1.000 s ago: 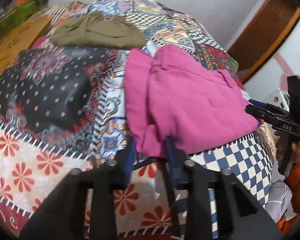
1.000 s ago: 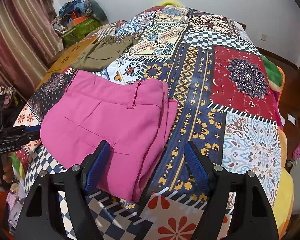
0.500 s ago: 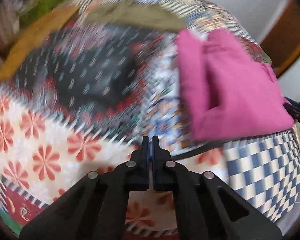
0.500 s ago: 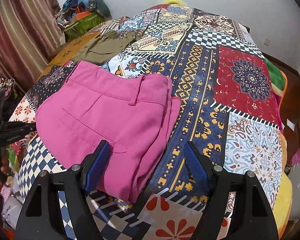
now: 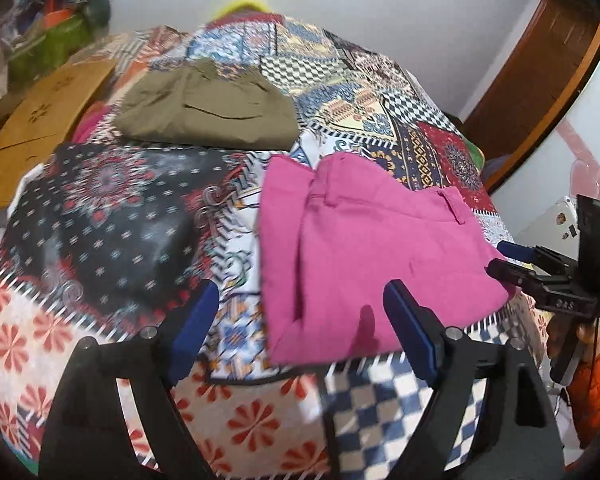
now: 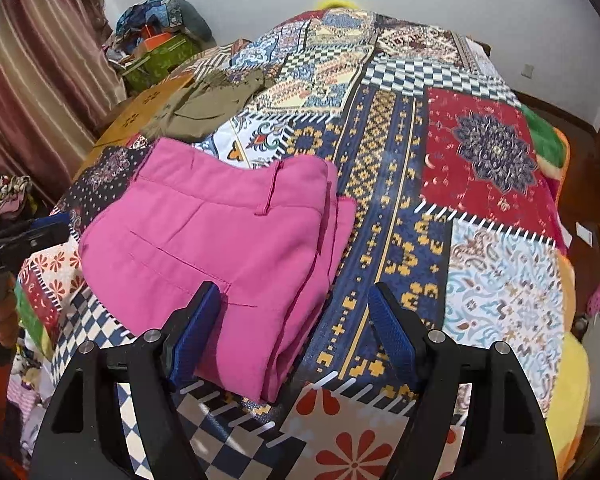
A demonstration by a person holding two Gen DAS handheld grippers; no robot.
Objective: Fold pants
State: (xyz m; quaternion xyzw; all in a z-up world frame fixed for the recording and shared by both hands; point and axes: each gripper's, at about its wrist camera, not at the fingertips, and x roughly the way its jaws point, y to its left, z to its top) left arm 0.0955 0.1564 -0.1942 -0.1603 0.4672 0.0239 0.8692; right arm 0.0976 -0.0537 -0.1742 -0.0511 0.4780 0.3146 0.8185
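Left wrist view: the left gripper [image 5: 300, 328] fingers are spreading wide, gripping nothing, above the folded pink pants [image 5: 364, 256] lying near the bed's [image 5: 100, 220] near edge. The right gripper [image 6: 296, 328] fingers stand wide, empty.

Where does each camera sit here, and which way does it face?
Left wrist: rides the left tongs, jaws opening with nothing between; looks down across the patchwork bedspread at the folded pink pants; the right tongs and an orange sleeve show.
Right wrist: rides the right tongs, open, above the pink pants.
Shared: pants, olive pants, bedspread.
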